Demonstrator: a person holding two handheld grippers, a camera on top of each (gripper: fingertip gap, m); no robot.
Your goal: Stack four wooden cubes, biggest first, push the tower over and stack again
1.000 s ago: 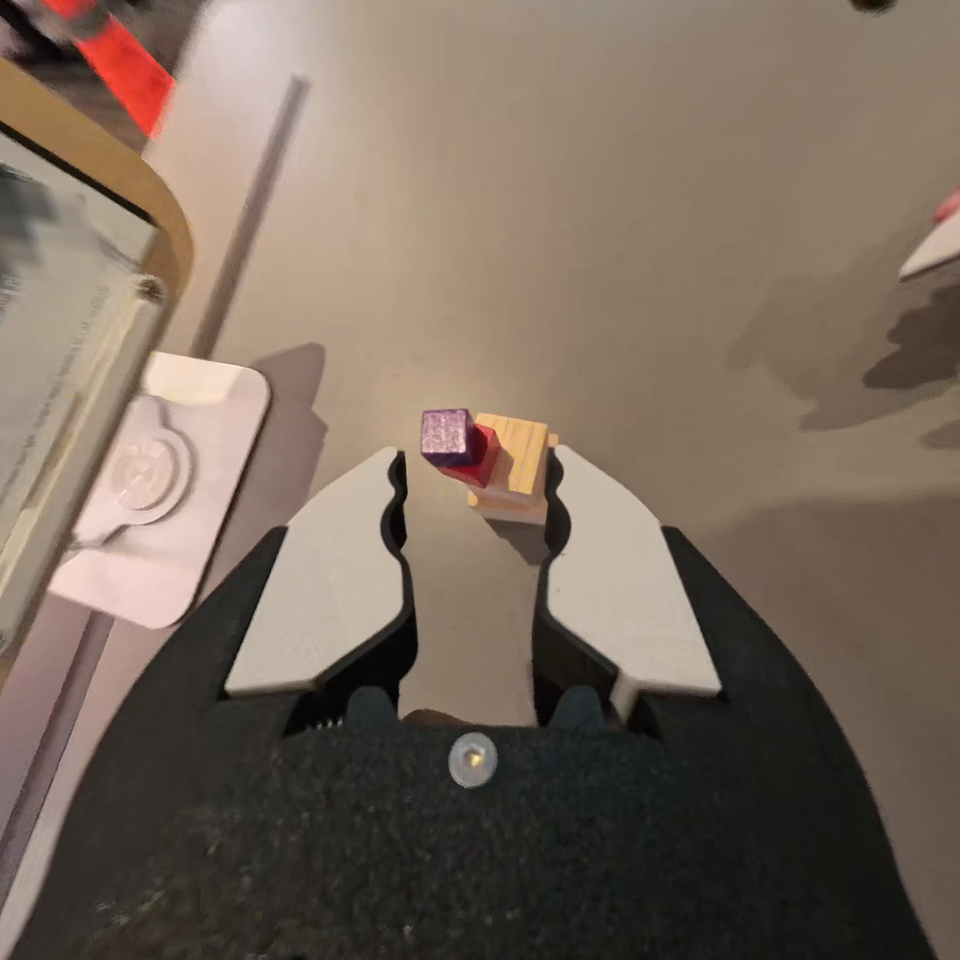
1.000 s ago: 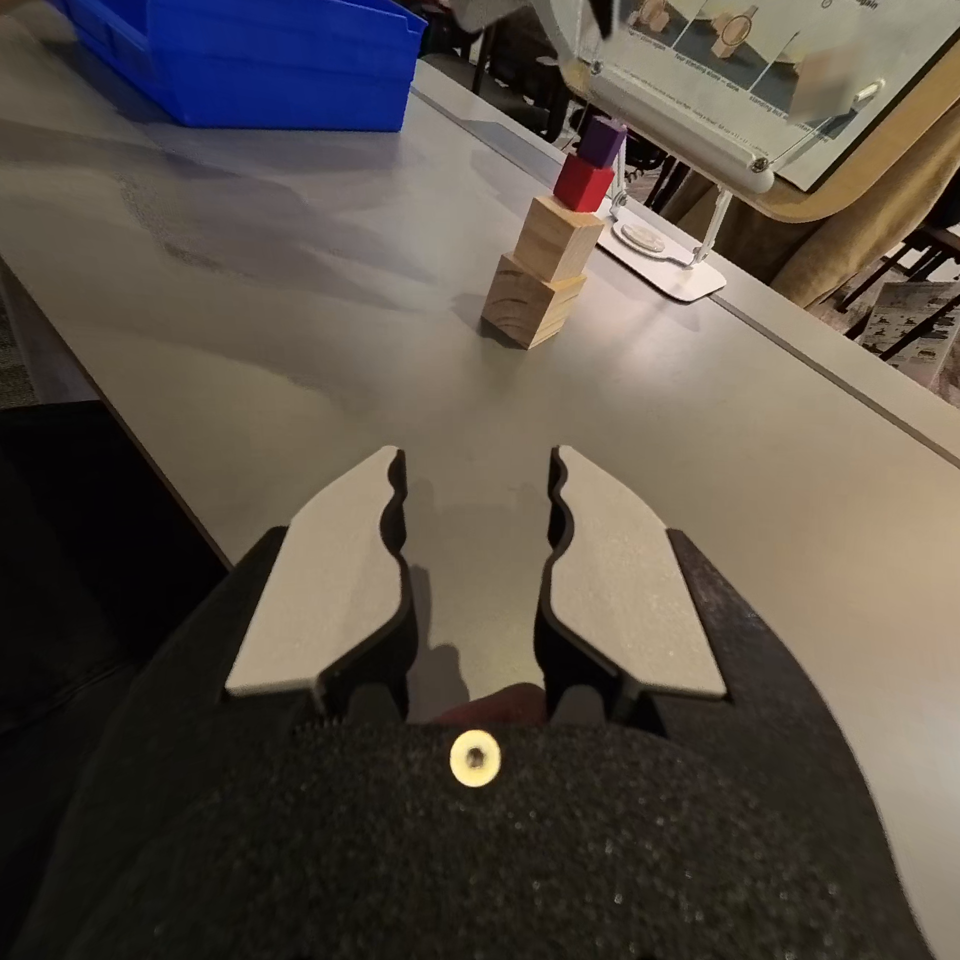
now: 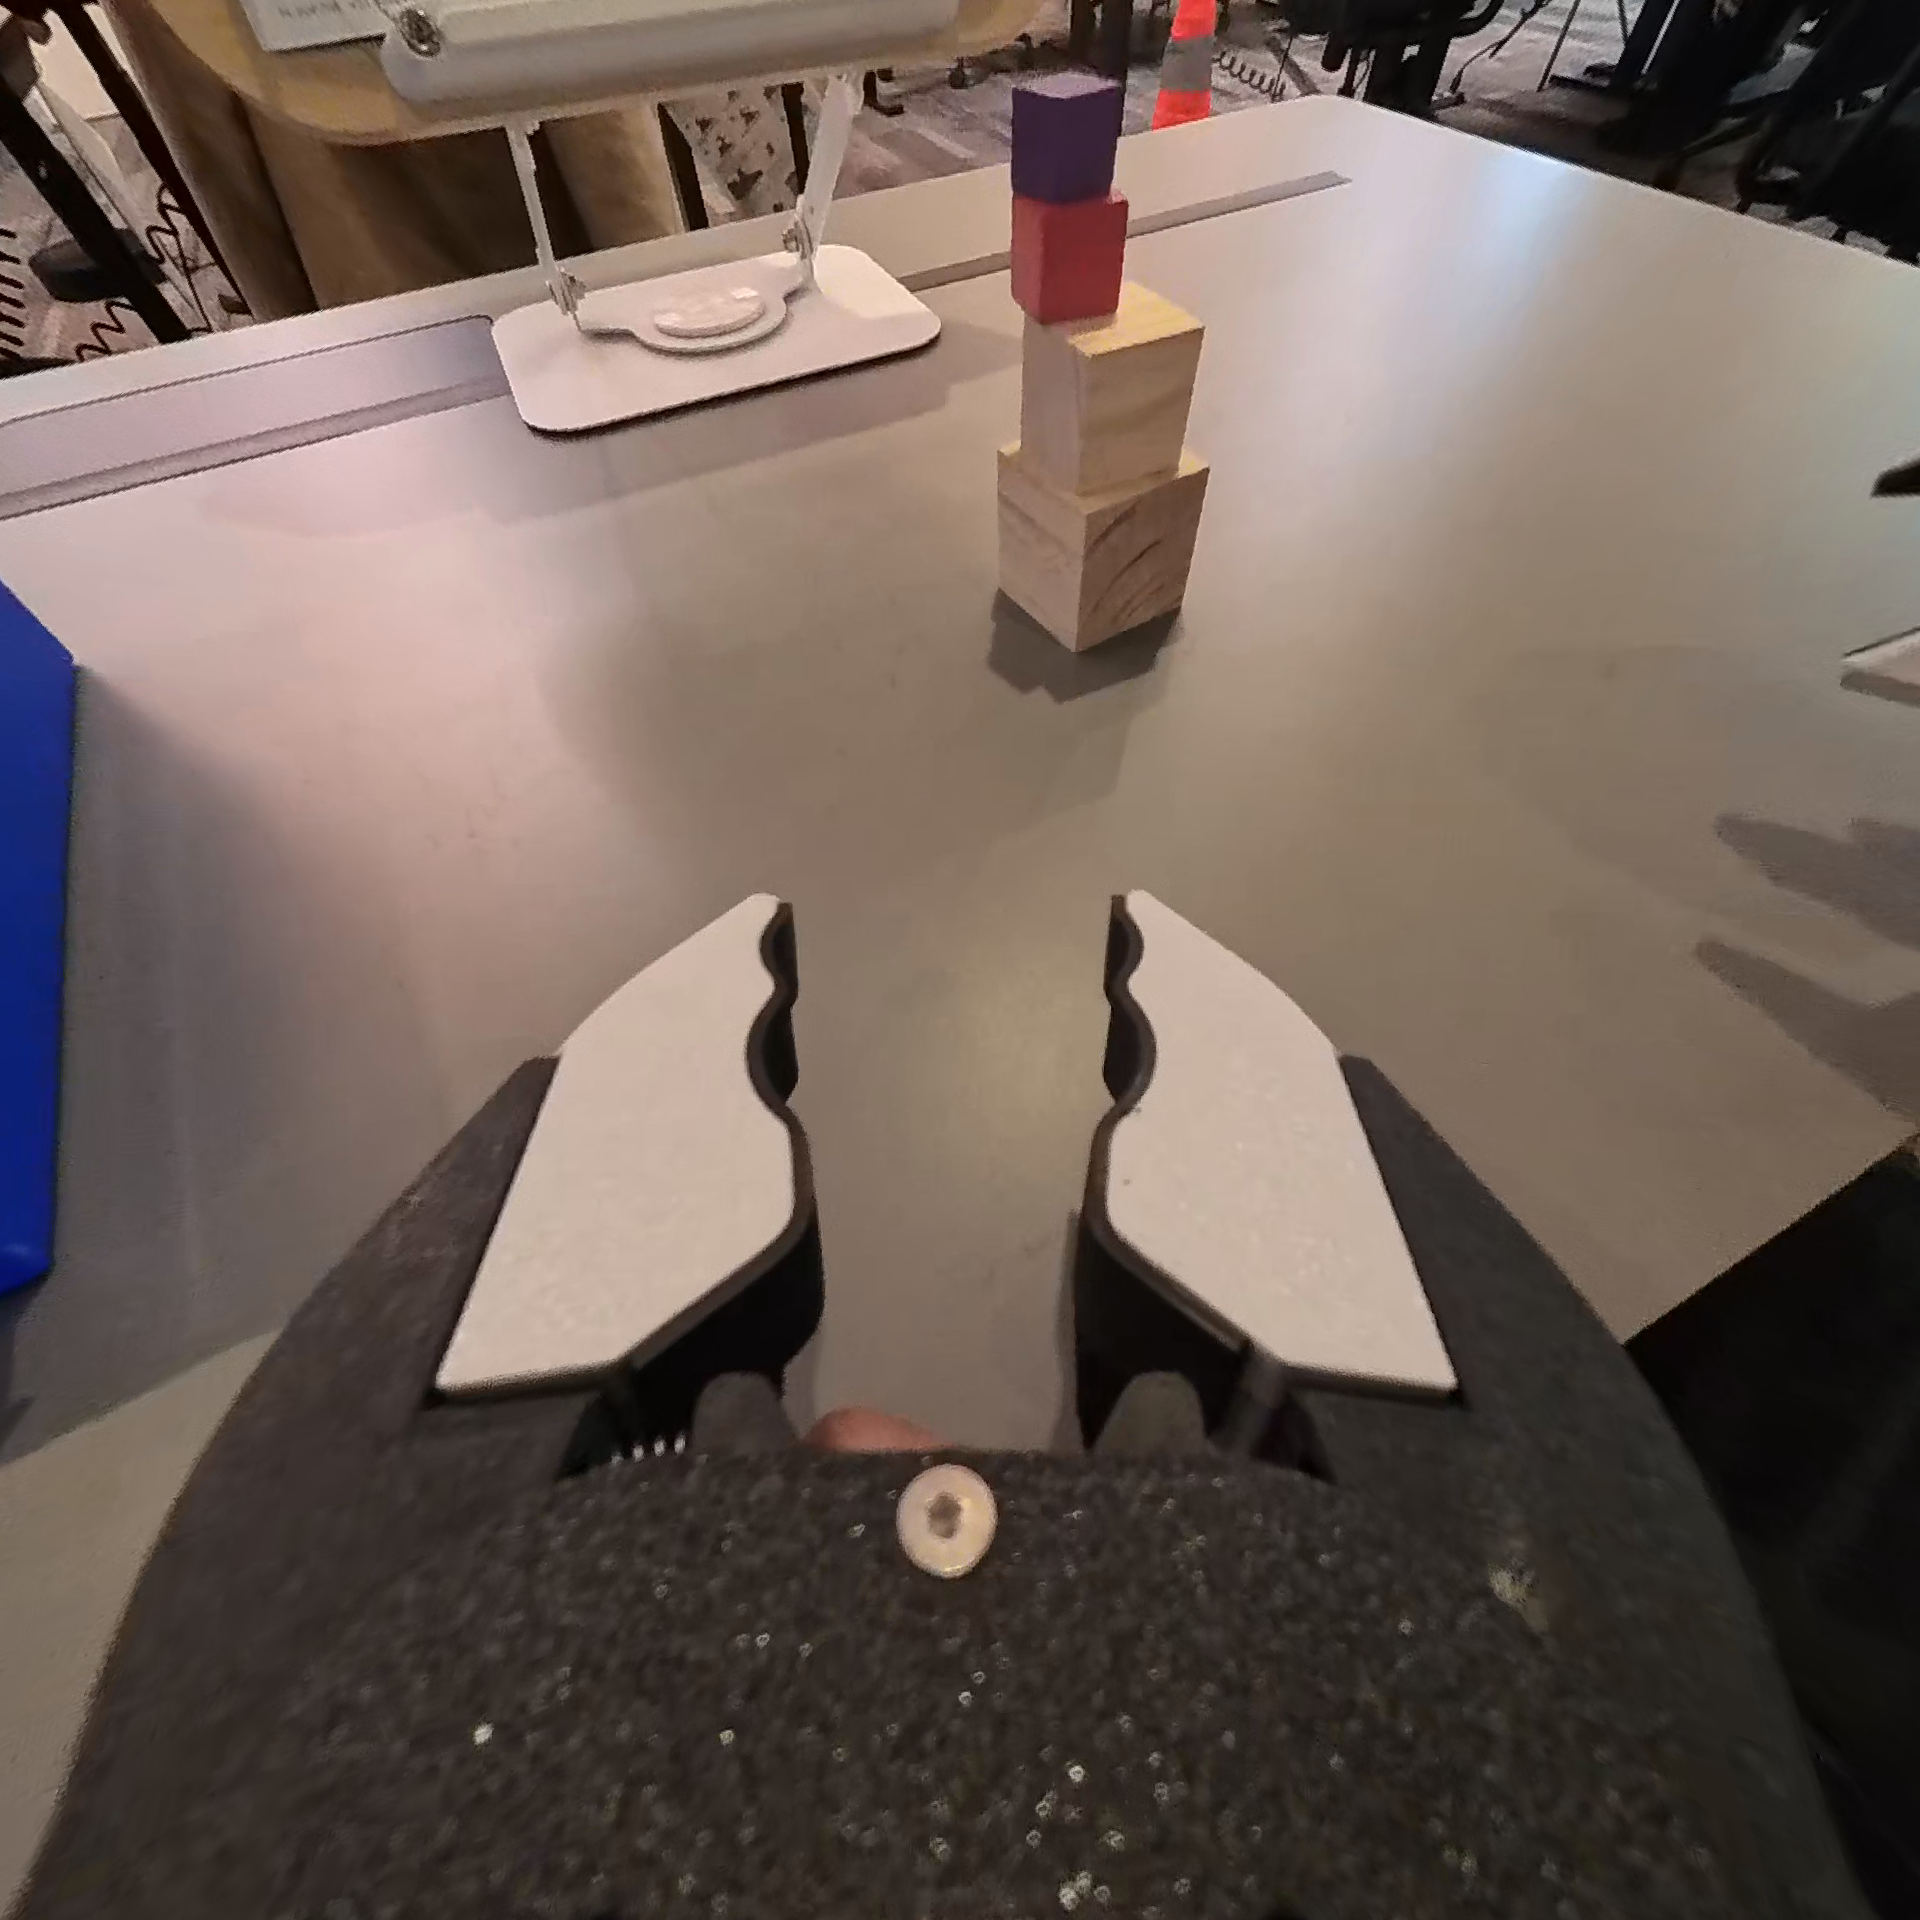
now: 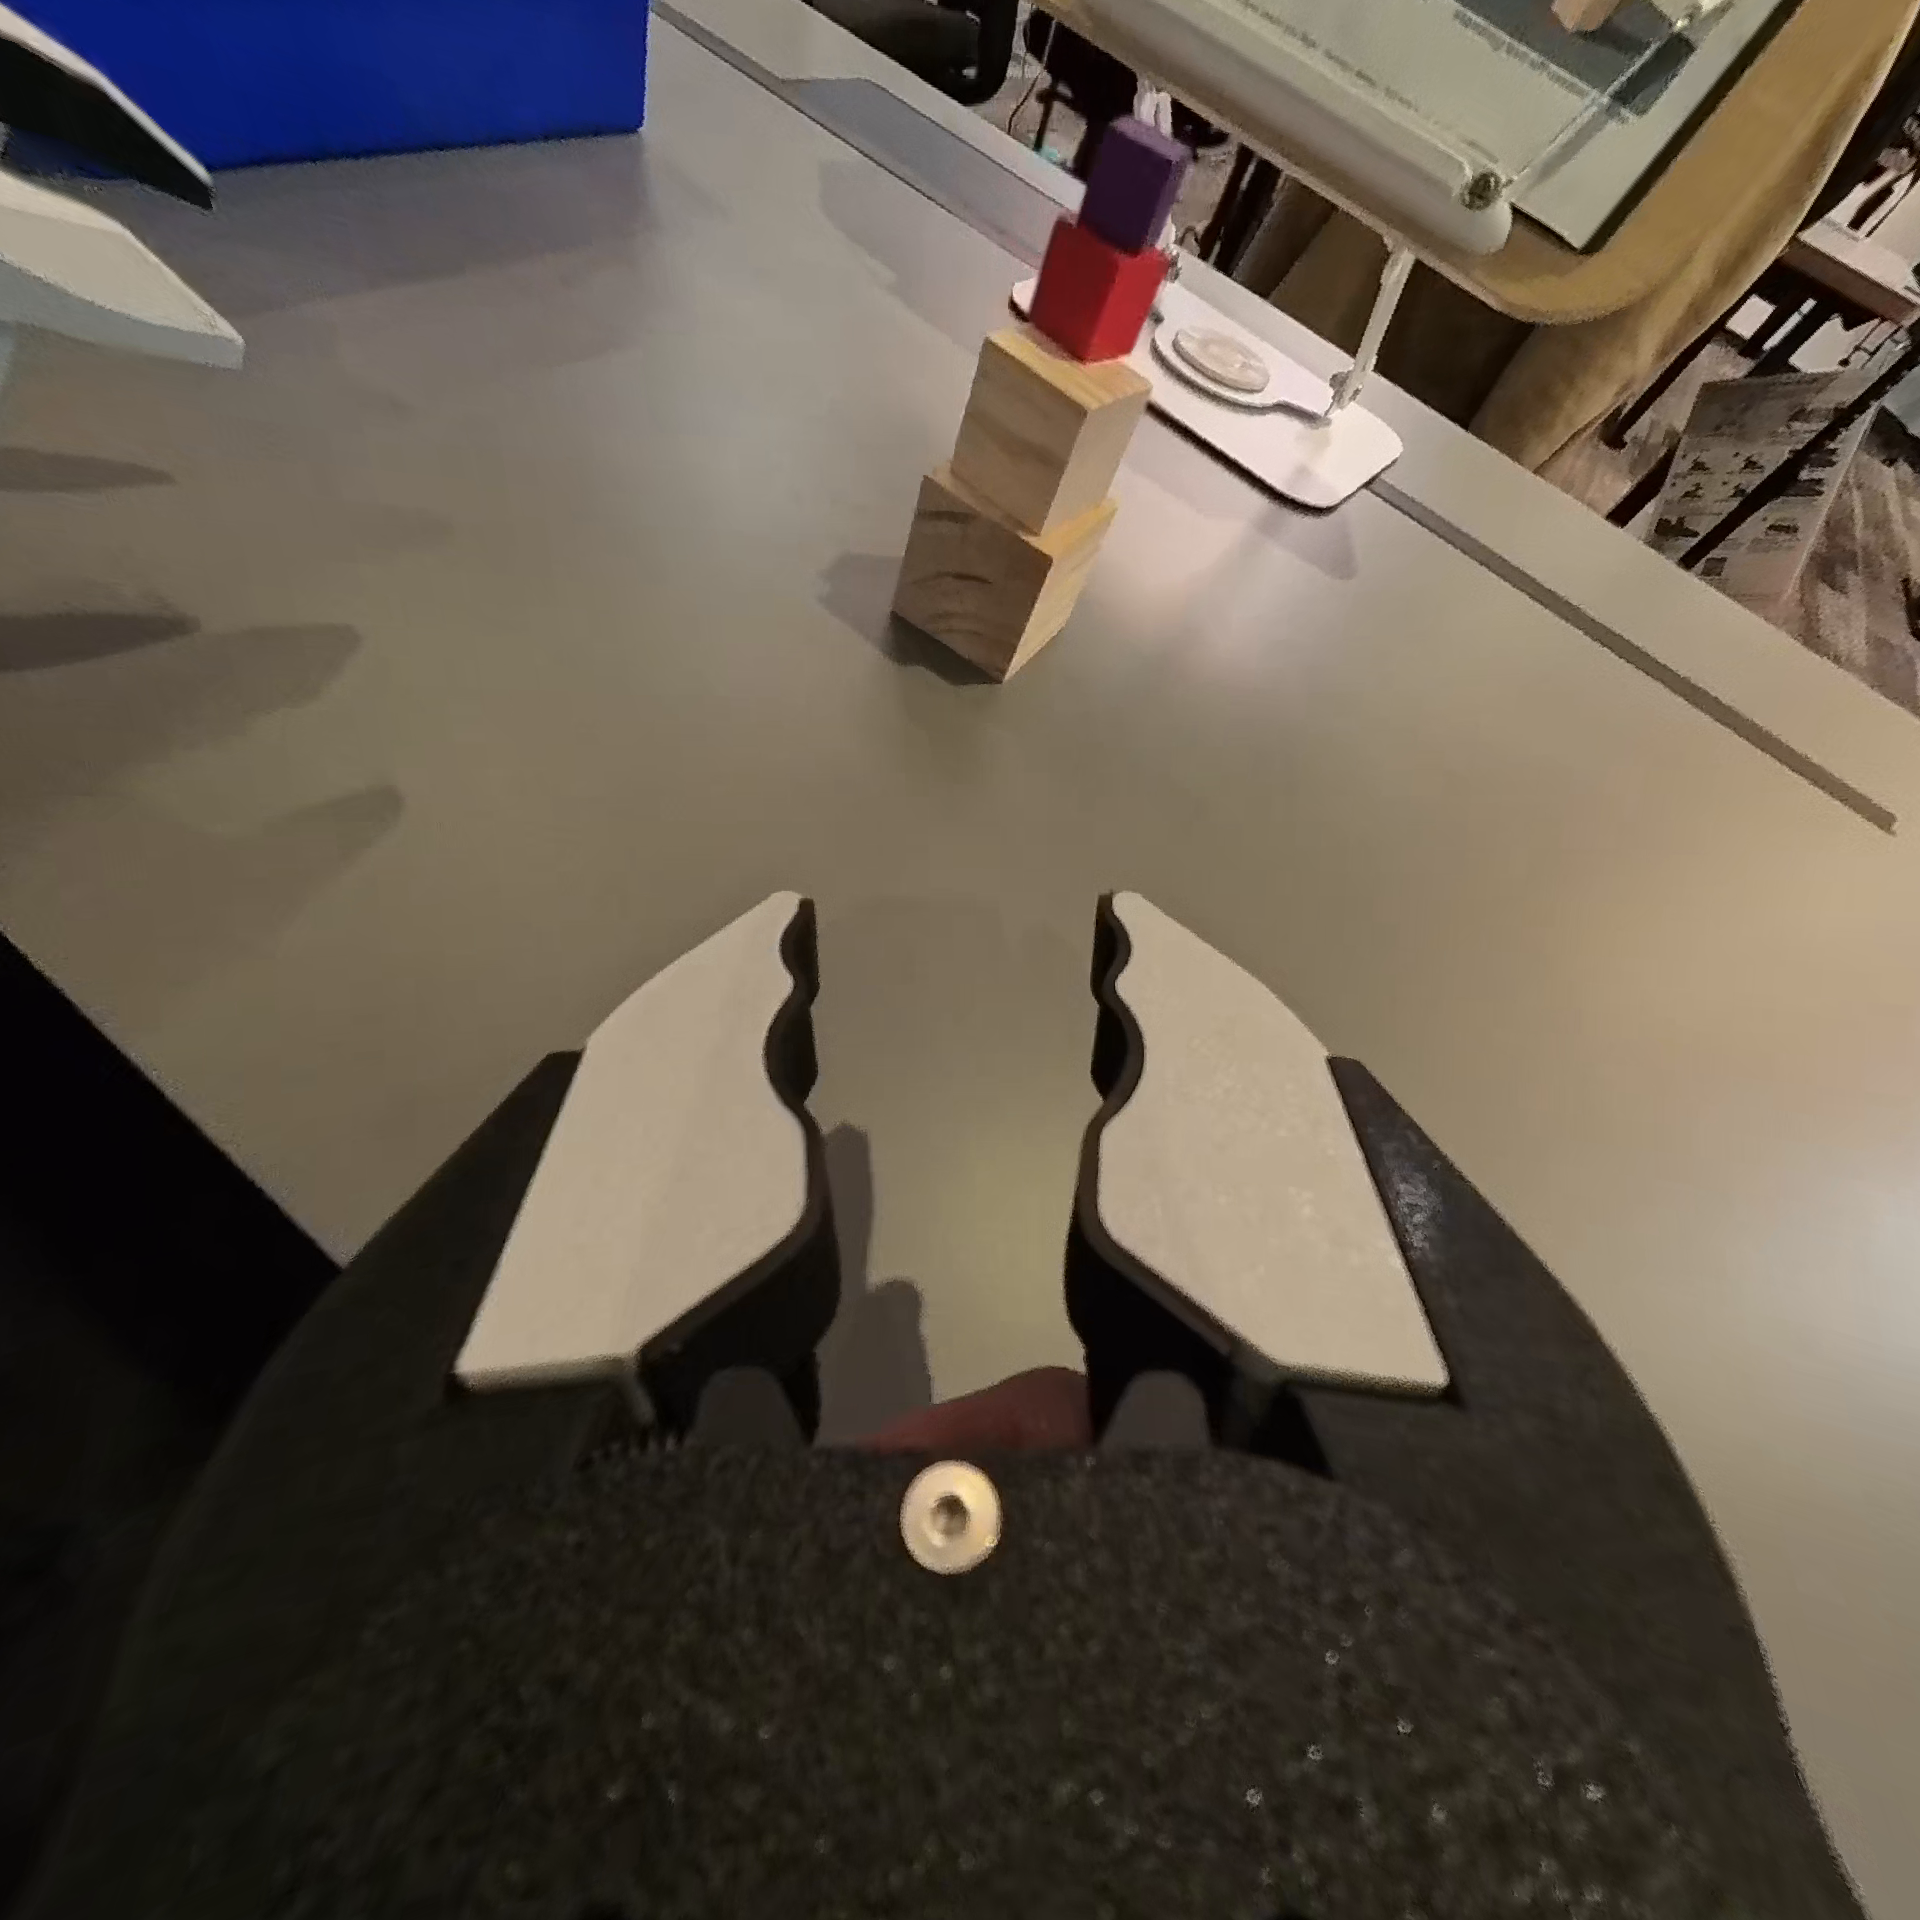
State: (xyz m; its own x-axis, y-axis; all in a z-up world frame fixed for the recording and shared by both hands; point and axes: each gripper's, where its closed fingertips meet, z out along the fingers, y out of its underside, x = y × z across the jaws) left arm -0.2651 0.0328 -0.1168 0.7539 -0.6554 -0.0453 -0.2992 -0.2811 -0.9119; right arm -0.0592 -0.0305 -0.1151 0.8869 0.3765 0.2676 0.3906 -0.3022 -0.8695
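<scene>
Blue bin (image 3: 26,956) cut by left wrist view's left edge. Display stand's panel (image 4: 1538,94) runs off the top. Left gripper (image 4: 94,239) only partly in frame, blurred.

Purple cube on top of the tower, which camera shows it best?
The left wrist view: the purple cube stands sharp, with two faces lit. The right wrist view shows it darker and smaller against the cluttered background.

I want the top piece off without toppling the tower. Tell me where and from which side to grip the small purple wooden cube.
Grip the small purple wooden cube by two opposite upright faces, coming level from the side, probably with the open left tongs. It sits off-centre on the red wooden cube, so close gently and lift straight up.
</scene>
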